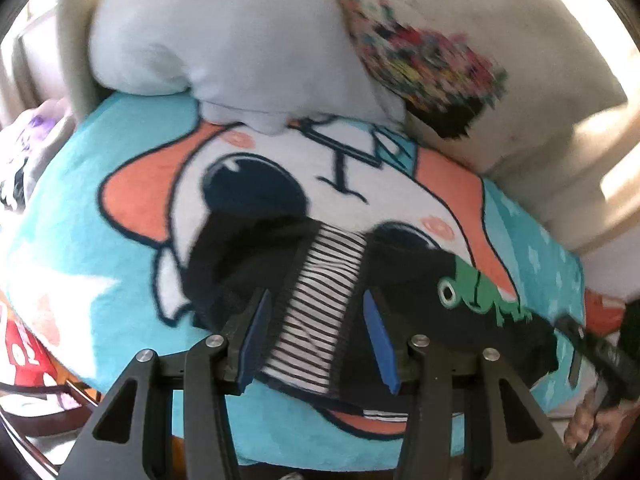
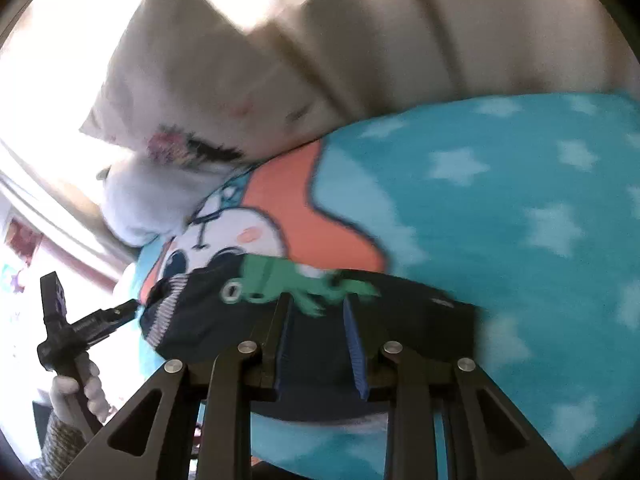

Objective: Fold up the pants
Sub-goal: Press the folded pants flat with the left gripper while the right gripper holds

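Navy pants (image 1: 248, 252) with a striped waistband lining (image 1: 320, 304) and a green frog print (image 1: 476, 292) lie across a turquoise cartoon blanket (image 1: 80, 220). My left gripper (image 1: 316, 294) hovers over the waistband, open; the striped cloth shows between its blue pads (image 1: 256, 340) without being pinched. In the right wrist view the pants (image 2: 420, 316) lie flat with the frog print (image 2: 280, 280) facing up. My right gripper (image 2: 317, 298) is open above the navy cloth just below that print. The left gripper (image 2: 132, 306) shows at the waistband end, held by a hand (image 2: 68, 392).
A pale grey plush pillow (image 1: 224, 40) and a cream pillow with a colourful print (image 1: 500, 80) lie at the blanket's far edge. Loose clothes (image 1: 32, 140) are piled at the left. The blanket (image 2: 520, 200) stretches wide to the right of the pants.
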`<control>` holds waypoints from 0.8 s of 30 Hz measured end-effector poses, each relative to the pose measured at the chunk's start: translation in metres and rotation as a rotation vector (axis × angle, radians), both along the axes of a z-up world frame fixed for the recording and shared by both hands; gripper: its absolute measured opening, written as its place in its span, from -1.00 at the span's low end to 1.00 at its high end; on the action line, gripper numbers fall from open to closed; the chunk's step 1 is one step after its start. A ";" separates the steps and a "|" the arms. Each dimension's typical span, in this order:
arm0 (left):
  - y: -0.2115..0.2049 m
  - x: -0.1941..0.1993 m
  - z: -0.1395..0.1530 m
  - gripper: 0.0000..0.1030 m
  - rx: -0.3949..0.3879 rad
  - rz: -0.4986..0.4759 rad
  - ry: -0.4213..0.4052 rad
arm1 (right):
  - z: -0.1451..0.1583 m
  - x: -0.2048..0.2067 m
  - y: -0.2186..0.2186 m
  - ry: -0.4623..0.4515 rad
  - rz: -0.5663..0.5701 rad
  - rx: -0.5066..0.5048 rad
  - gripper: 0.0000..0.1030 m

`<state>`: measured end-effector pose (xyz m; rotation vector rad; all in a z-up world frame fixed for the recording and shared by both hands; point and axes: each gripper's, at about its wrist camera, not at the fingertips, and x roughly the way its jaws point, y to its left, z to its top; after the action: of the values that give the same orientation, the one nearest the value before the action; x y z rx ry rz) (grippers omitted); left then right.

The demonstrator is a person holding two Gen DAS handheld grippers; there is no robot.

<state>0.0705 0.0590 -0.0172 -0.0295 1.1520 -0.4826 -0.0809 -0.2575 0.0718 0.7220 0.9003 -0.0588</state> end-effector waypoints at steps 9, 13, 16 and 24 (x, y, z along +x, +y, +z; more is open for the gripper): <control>-0.055 -0.004 -0.045 -0.09 0.136 -0.222 -0.028 | -0.043 0.144 0.057 0.090 0.144 -0.033 -0.46; -0.052 -0.009 -0.053 -0.09 0.133 -0.291 -0.039 | -0.063 0.172 0.075 0.133 0.177 0.031 -0.46; -0.049 -0.006 -0.053 -0.09 0.110 -0.326 -0.022 | -0.065 0.172 0.092 0.144 0.234 0.032 -0.45; -0.050 0.005 -0.051 -0.05 0.064 -0.381 0.029 | -0.054 0.158 0.125 0.182 0.318 -0.099 -0.90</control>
<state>0.0754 0.0088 -0.0682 0.2432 1.2055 -0.7830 0.0767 -0.1329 0.0179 0.4801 1.1693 0.1138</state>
